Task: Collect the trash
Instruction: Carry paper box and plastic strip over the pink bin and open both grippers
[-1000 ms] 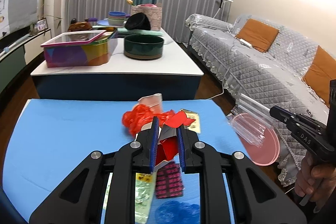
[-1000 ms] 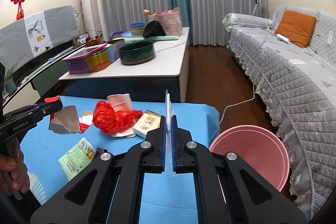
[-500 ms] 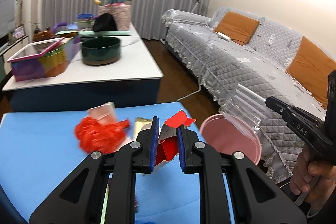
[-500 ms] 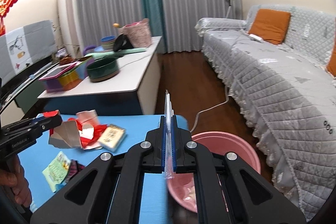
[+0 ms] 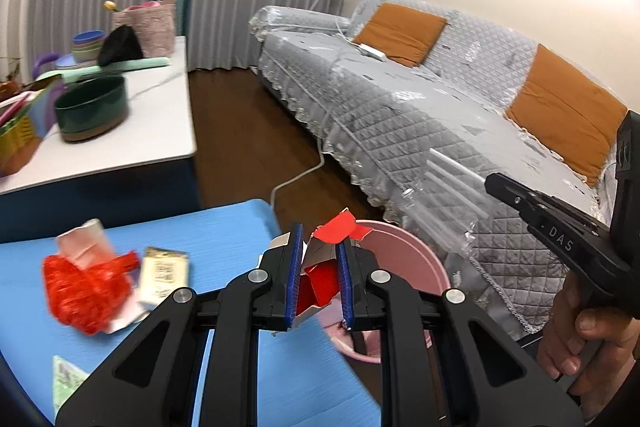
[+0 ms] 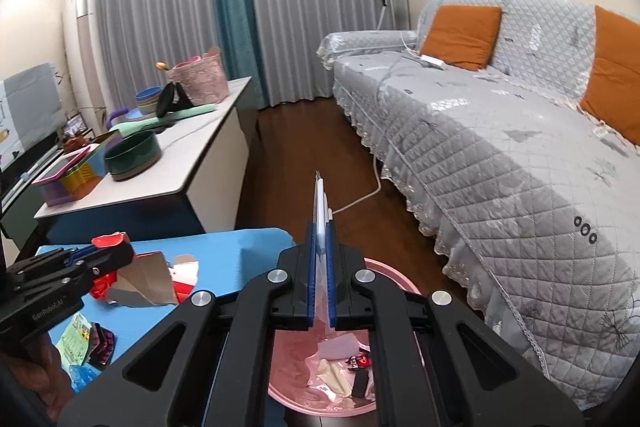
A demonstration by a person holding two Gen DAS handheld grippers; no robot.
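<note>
Below the right tool (image 6: 319, 281) sits a pink bin (image 6: 400, 281) holding scraps, beside the blue tabletop (image 5: 224, 227). Its jaws are clamped on a clear plastic sleeve (image 6: 320, 203), edge-on, its long axis pointing up and away. Left of it, the left tool (image 5: 318, 281) grips a crumpled red-and-grey carton (image 5: 320, 277) at the tabletop's edge; red mesh (image 5: 80, 291) lies further left.

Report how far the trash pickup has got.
Done: some scraps already lie in the pink bin. In hand: the left gripper grips a torn red carton, the right gripper a clear wrapper over the bin. Left: red mesh, packets and wrappers on the blue mat.
</note>
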